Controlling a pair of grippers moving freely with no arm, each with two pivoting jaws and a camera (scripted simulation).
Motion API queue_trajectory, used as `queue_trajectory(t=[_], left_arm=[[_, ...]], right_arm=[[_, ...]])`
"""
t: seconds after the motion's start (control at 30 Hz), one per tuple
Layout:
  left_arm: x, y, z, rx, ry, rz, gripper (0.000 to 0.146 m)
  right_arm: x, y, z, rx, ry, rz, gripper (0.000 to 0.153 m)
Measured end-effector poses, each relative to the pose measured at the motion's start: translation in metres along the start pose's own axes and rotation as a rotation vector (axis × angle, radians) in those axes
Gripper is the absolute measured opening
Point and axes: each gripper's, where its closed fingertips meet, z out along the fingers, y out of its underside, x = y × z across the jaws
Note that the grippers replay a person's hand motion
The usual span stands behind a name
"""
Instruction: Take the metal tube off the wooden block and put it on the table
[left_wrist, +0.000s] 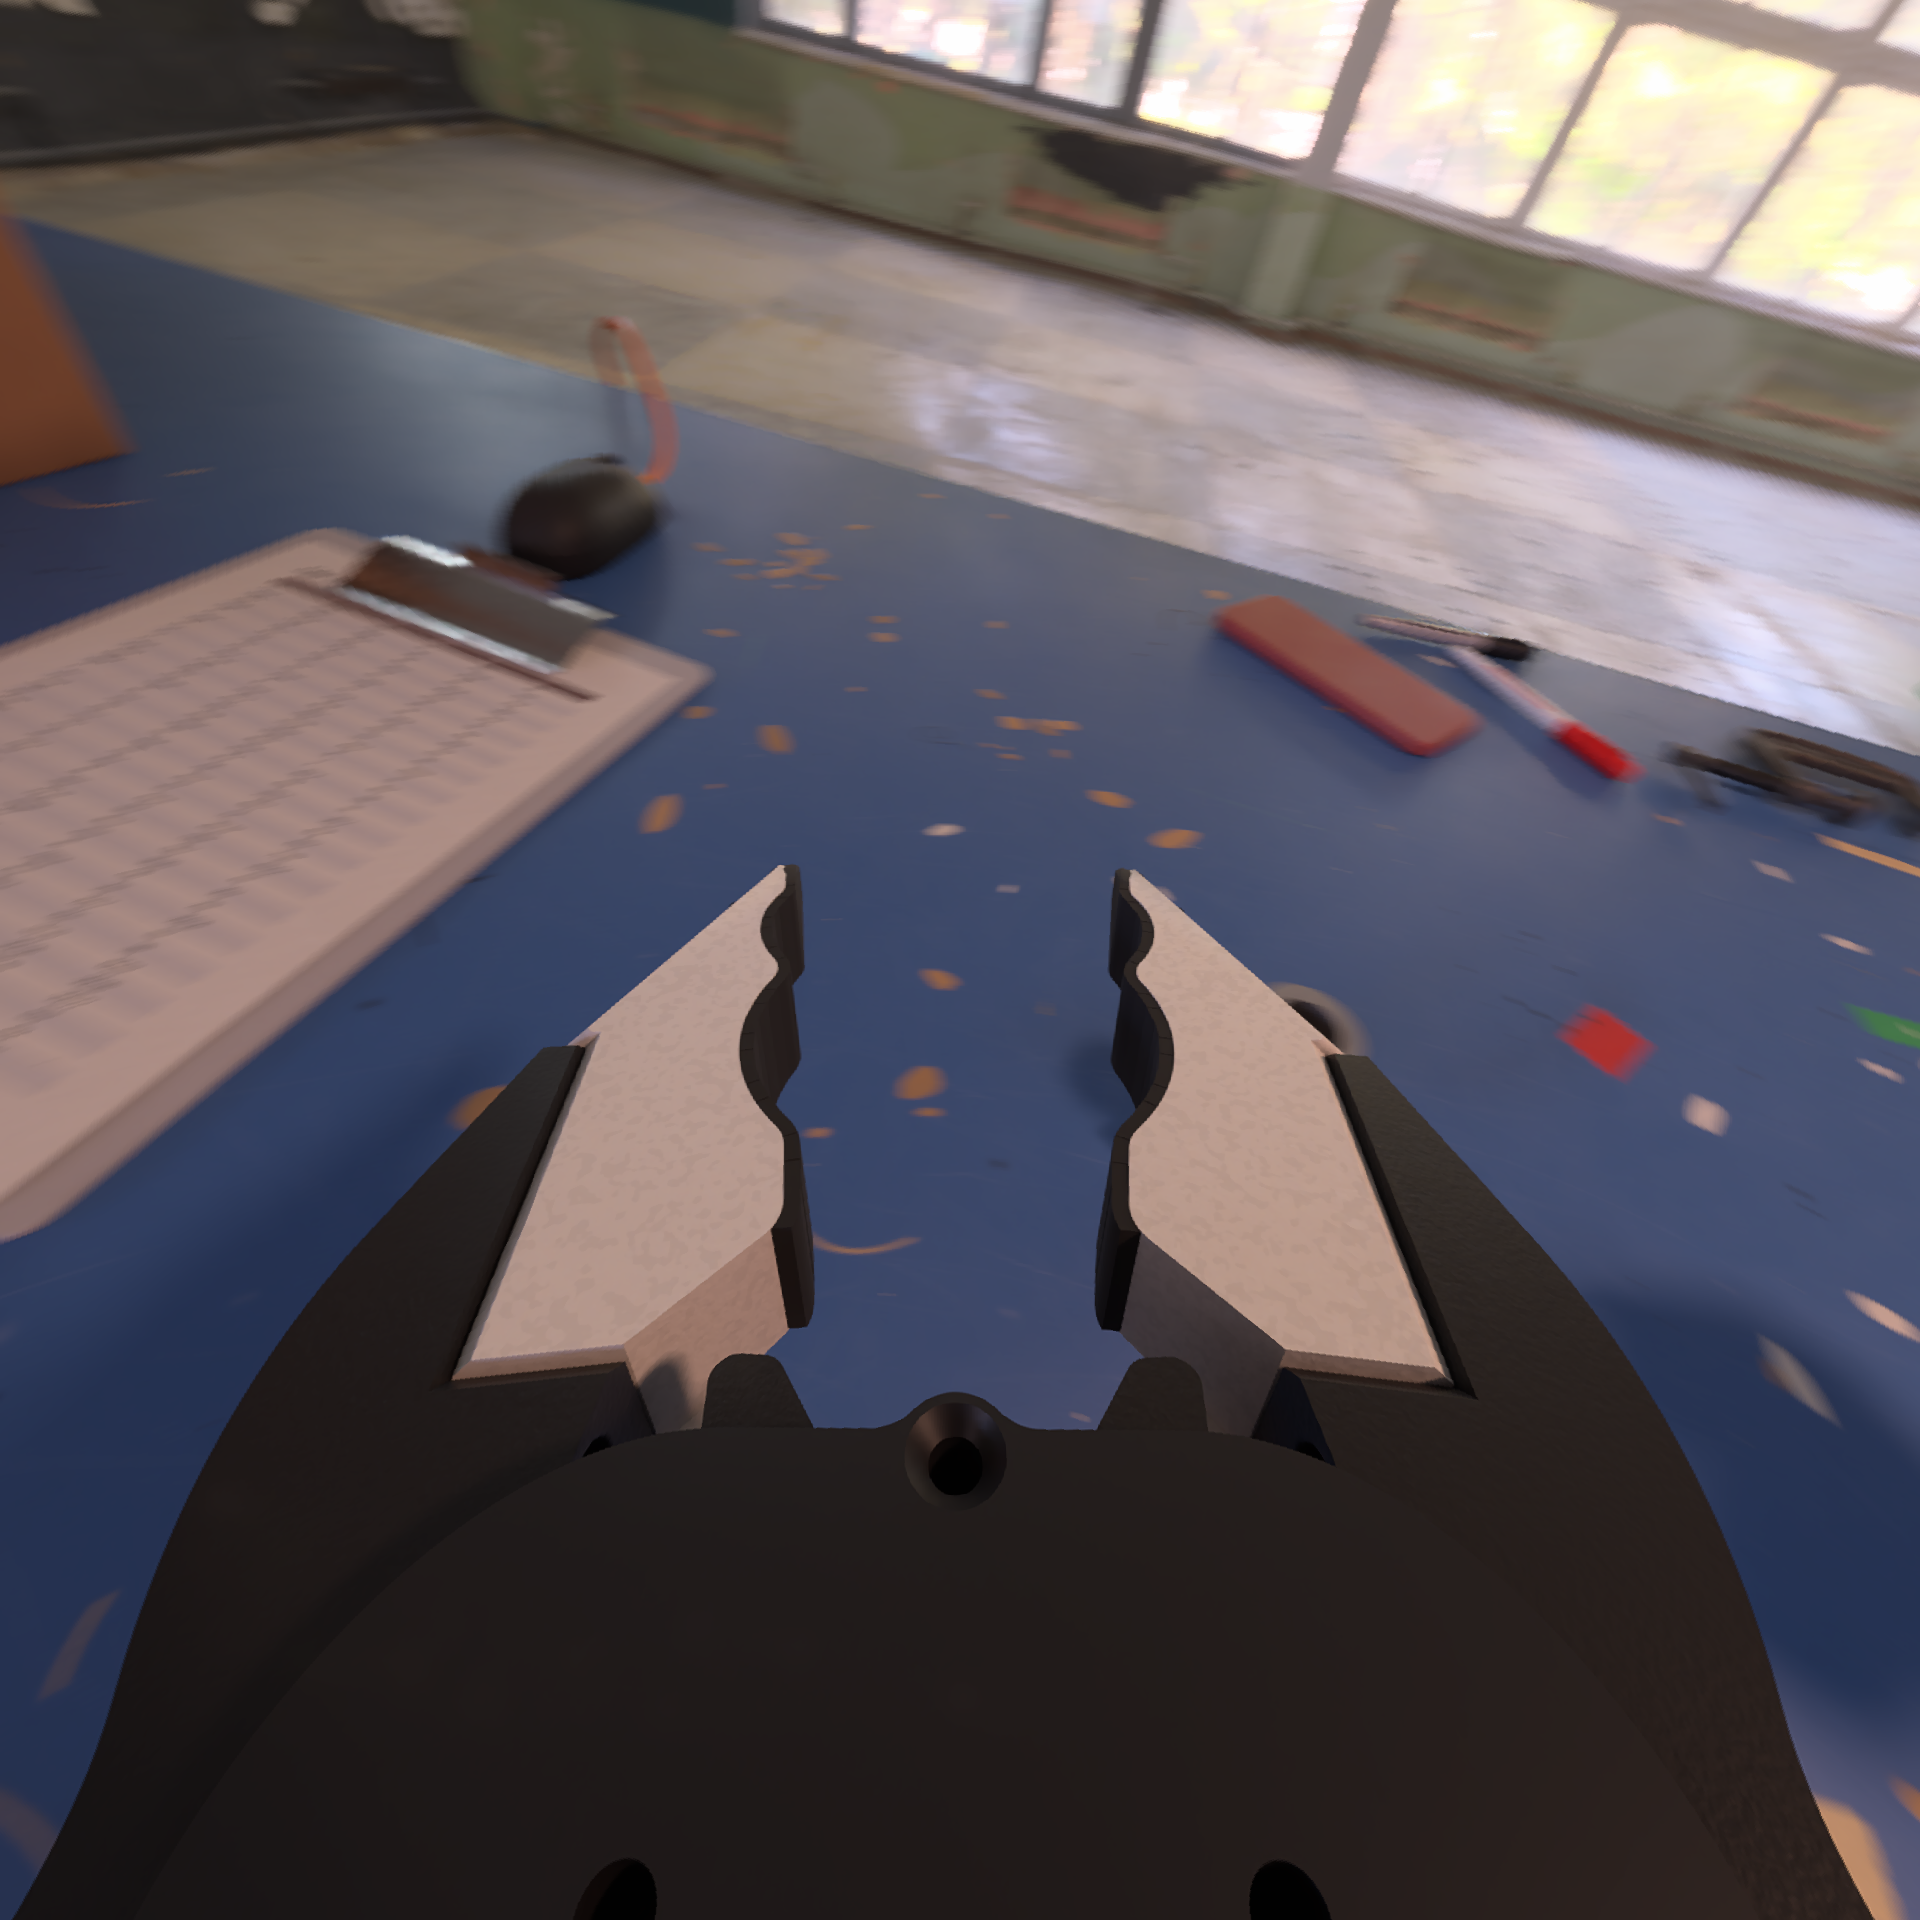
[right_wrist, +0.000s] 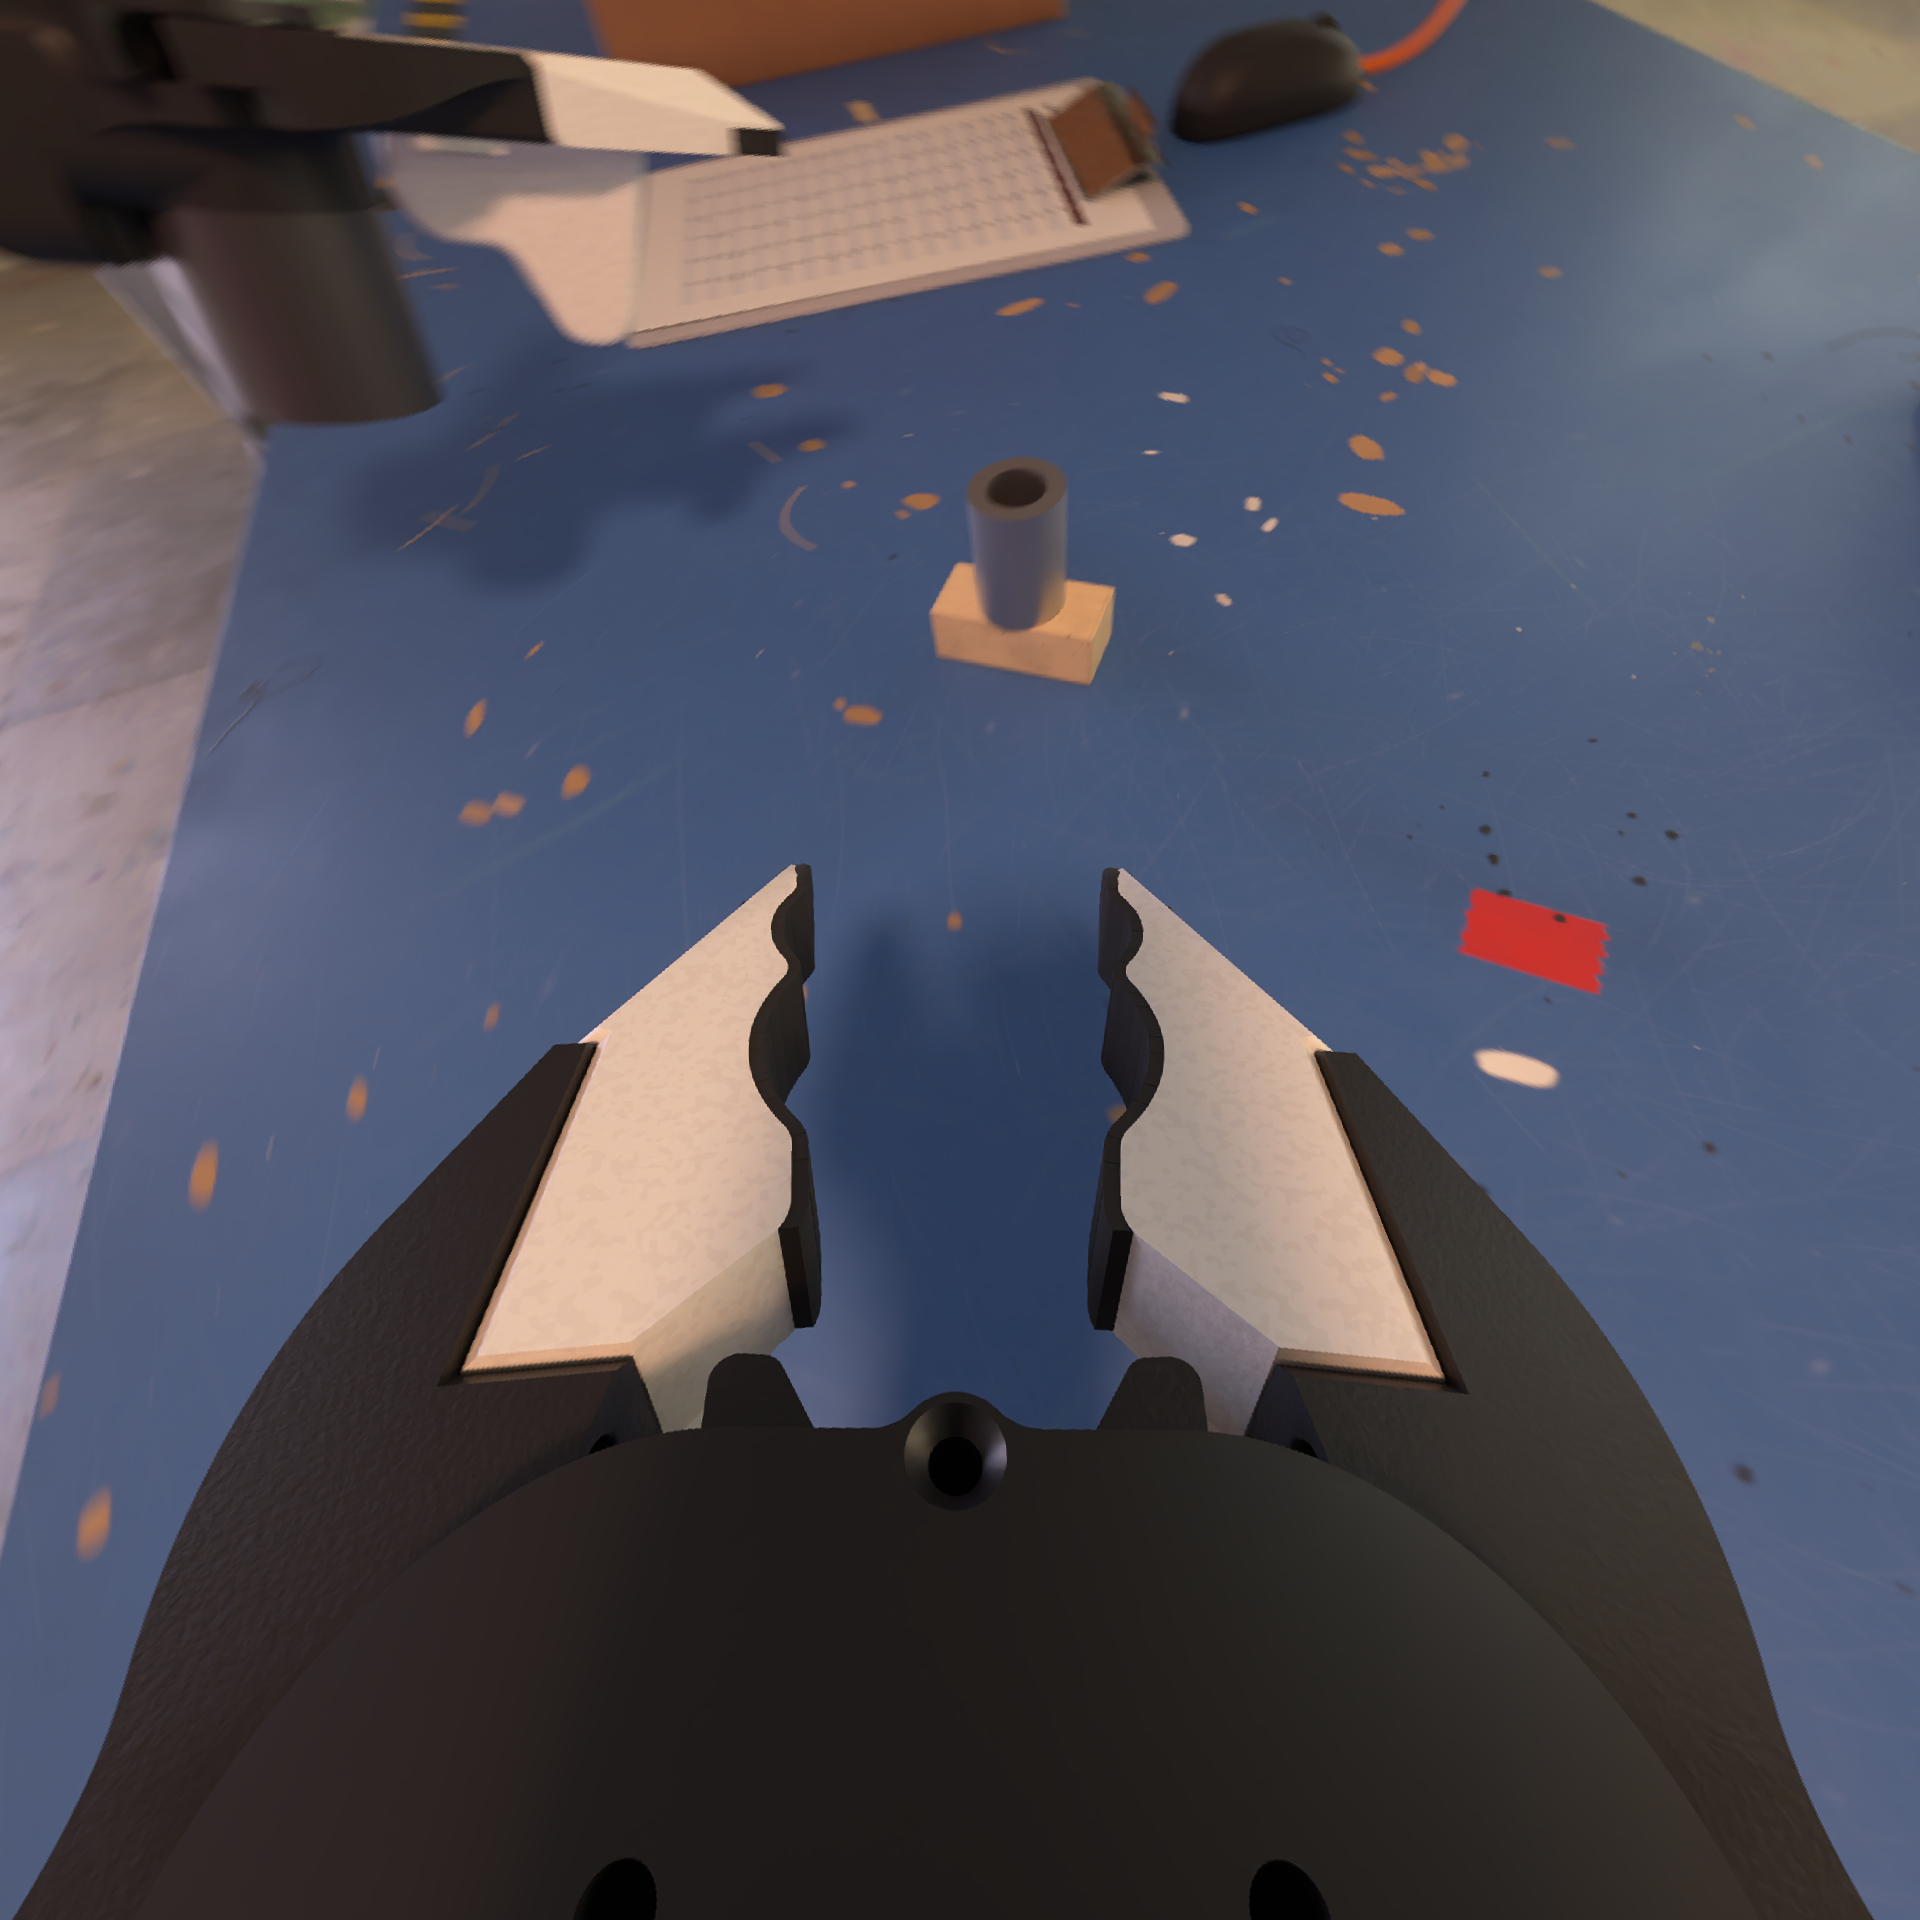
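A grey metal tube (right_wrist: 1016, 545) stands upright on a small wooden block (right_wrist: 1023, 636) on the blue table (right_wrist: 1351, 748), in the middle of the right wrist view. My right gripper (right_wrist: 956, 883) is open and empty, above the table and well short of the block, roughly in line with it. My left gripper (left_wrist: 956, 883) is open and empty above the table. It also shows in the right wrist view (right_wrist: 681, 231) at the top left, beyond and left of the tube. In the left wrist view a dark round rim (left_wrist: 1314, 1013) peeks from behind the right finger, mostly hidden.
A clipboard (left_wrist: 291, 790) (right_wrist: 883, 218) lies on the left, a black mouse (left_wrist: 582, 514) (right_wrist: 1262, 88) with an orange cable beyond it. A red flat block (left_wrist: 1345, 670) and a marker (left_wrist: 1548, 717) lie near the far edge. Red tape (right_wrist: 1532, 940) sits right. An orange box (right_wrist: 821, 31) stands behind.
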Motion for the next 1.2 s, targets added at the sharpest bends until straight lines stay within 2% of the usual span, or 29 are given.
queue_trajectory(t=[0.1,0.17,0.23,0.3,0.37,0.43,0.47,0.5,0.57,0.63,0.73,0.83,0.97,1.2], left_arm=[[0.067,0.006,-0.009,-0.001,0.183,0.044,0.065],[0.117,0.012,-0.015,0.003,0.289,0.076,0.066],[0.163,0.017,-0.024,0.007,0.385,0.109,0.067],[0.200,0.019,-0.032,0.025,0.444,0.151,0.067],[0.227,0.025,-0.037,0.049,0.473,0.194,0.067],[0.241,0.032,-0.037,0.051,0.466,0.202,0.067],[0.245,0.037,-0.036,0.052,0.465,0.190,0.067],[0.249,0.043,-0.034,0.046,0.469,0.175,0.067],[0.253,0.060,-0.028,-0.008,0.480,0.148,0.066],[0.255,0.081,-0.022,-0.098,0.503,0.118,0.067],[0.254,0.104,-0.020,-0.185,0.535,0.091,0.077],[0.249,0.115,-0.021,-0.215,0.534,0.109,0.085],[0.251,0.116,-0.022,-0.201,0.526,0.167,0.085],[0.257,0.122,-0.024,-0.190,0.492,0.285,0.085]], right_arm=[[0.010,0.025,-0.046,0.071,-0.137,-0.063,0.055],[0.029,0.038,-0.075,0.141,-0.126,0.007,0.056],[0.045,0.040,-0.108,0.298,-0.160,0.121,0.053],[0.063,0.041,-0.143,0.489,-0.199,0.221,0.033],[0.094,0.058,-0.168,0.521,-0.077,0.326,0.017],[0.120,0.079,-0.186,0.474,0.071,0.459,0.014],[0.127,0.084,-0.193,0.481,0.096,0.458,0.012],[0.133,0.088,-0.198,0.486,0.137,0.427,0.012],[0.146,0.093,-0.207,0.477,0.303,0.341,0.013],[0.152,0.095,-0.211,0.481,0.421,0.249,0.021],[0.154,0.101,-0.208,0.399,0.515,0.182,0.037],[0.155,0.107,-0.204,0.328,0.559,0.210,0.035],[0.155,0.104,-0.206,0.400,0.556,0.250,0.032],[0.157,0.104,-0.212,0.428,0.580,0.253,0.047]])
